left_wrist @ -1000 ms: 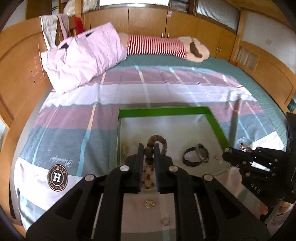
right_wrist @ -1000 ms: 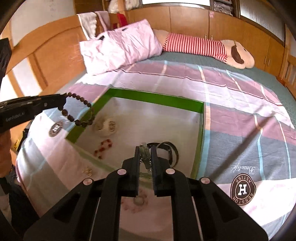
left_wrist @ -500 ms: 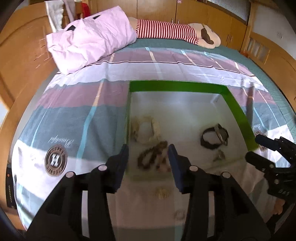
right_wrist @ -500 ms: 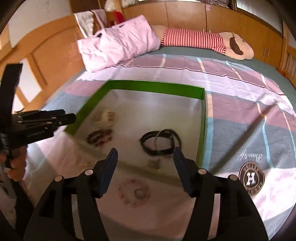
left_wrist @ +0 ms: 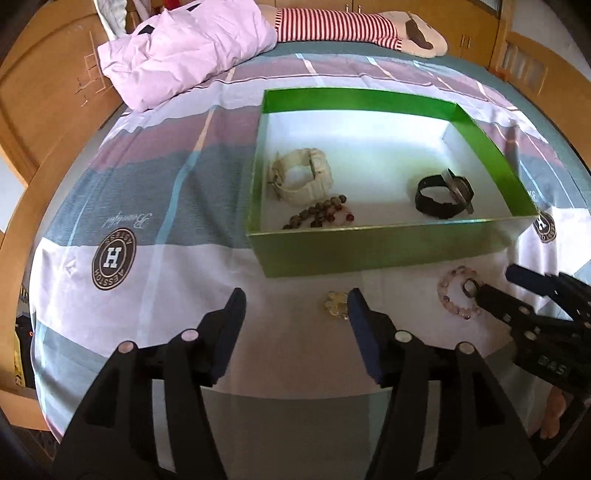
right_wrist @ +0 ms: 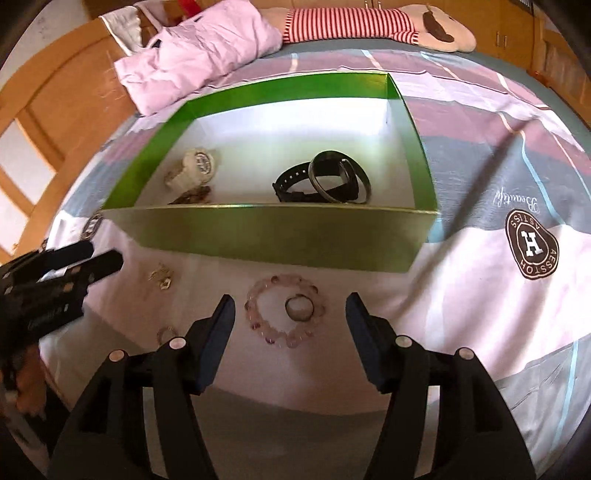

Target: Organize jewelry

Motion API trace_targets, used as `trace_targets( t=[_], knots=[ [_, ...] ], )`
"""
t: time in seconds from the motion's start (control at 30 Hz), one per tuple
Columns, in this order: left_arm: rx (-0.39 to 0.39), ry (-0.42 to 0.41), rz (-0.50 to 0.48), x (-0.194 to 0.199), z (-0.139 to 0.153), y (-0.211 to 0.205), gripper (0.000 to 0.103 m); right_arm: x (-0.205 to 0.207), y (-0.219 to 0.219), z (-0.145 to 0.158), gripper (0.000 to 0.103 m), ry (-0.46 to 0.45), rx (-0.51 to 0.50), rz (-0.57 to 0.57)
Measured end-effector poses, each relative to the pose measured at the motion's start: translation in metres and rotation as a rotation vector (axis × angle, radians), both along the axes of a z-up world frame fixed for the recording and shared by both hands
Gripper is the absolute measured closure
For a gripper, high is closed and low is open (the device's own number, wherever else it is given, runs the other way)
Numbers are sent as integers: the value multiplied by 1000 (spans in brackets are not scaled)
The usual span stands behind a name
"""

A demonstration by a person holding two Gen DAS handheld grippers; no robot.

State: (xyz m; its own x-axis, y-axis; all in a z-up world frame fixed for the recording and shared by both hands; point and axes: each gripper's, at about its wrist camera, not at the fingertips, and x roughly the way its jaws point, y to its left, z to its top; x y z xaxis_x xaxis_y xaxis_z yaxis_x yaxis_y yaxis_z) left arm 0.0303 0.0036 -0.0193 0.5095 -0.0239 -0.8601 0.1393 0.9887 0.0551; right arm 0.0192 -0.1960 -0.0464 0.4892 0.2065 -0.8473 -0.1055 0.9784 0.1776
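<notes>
Lower the released right hand-held gripper (right_wrist: 288, 306) squarely over the pink bead bracelet (right_wrist: 284, 312) on the bed (right_wrist: 480, 314), near the green box (right_wrist: 280, 236), then pinch one bead strand.

A striped bedspread (left_wrist: 155, 177) in mauve, grey-blue and white bands covered the bed, carrying round dark "H" logo patches, one at 9 o'clock in the left wrist view (left_wrist: 113, 258) and one at 3 o'clock in the right wrist view (right_wrist: 532, 249). A crumpled pink pillow (left_wrist: 184, 51) lay at 11 o'clock on the bedspread, and a plush toy in a red-and-white striped shirt (left_wrist: 354, 27) lay stretched along the head of the bed at 12 o'clock, touching the pillow. A wooden headboard (left_wrist: 44, 99) curved along the 10 o'clock side, and wooden cabinets (left_wrist: 535, 62) stood at 1 o'clock beyond the bed.
</notes>
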Motion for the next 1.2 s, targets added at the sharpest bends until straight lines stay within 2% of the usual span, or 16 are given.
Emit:
trace_targets(
  t=[0.37, 0.43, 0.5, 0.6, 0.73, 1.0, 1.2],
  knots=[
    [-12, 55, -8, 9, -16, -2, 43, 22, 32, -25, 42, 53, -153, -6],
    [-9, 57, -10, 9, -16, -2, 42, 22, 37, -27, 58, 55, -181, -3],
    [-9, 57, -10, 8, -16, -2, 42, 21, 39, -26, 68, 58, -185, 2],
    [-14, 56, -13, 7, -14, -2, 42, 17, 43, -22, 73, 53, -205, 22],
    [-28, 51, -17, 5, -9, 0, 40, 12, 46, -14, 89, 54, -194, 54],
    [-26, 58, -24, 3, -10, -2, 39, -3, 60, -10, 98, 56, -222, 122],
    [-25, 58, -27, 3, -10, -3, 39, -11, 60, 3, 98, 32, -198, 125]
  ],
)
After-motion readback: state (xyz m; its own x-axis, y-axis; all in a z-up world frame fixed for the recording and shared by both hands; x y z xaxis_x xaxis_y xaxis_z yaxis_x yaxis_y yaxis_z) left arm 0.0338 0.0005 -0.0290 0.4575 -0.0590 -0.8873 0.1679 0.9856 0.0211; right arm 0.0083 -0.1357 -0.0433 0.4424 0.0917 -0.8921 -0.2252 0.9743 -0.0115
